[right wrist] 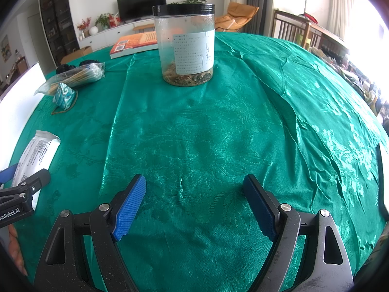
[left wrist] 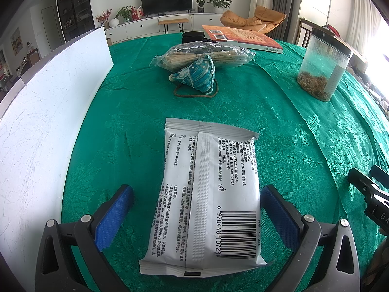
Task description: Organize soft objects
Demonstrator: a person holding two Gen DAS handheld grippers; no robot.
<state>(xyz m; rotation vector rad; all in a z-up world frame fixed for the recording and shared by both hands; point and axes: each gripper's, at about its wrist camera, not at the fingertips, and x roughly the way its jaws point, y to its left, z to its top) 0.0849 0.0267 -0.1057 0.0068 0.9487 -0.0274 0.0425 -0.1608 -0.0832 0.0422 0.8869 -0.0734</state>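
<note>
A white wet-wipe pack (left wrist: 206, 194) with black print and a barcode lies flat on the green tablecloth, between the open blue fingers of my left gripper (left wrist: 197, 192); the pads stand apart from its sides. It also shows at the left edge of the right wrist view (right wrist: 36, 150). Farther back lie a blue patterned pouch (left wrist: 197, 75) with a brown cord and a clear bag of cotton swabs (left wrist: 204, 56). My right gripper (right wrist: 194, 182) is open and empty above bare cloth.
A clear jar with a black lid (right wrist: 186, 46) stands at mid-table. An orange book (left wrist: 243, 37) and a black soft item (left wrist: 193, 36) lie at the far edge. A white board (left wrist: 43, 112) stands along the left side.
</note>
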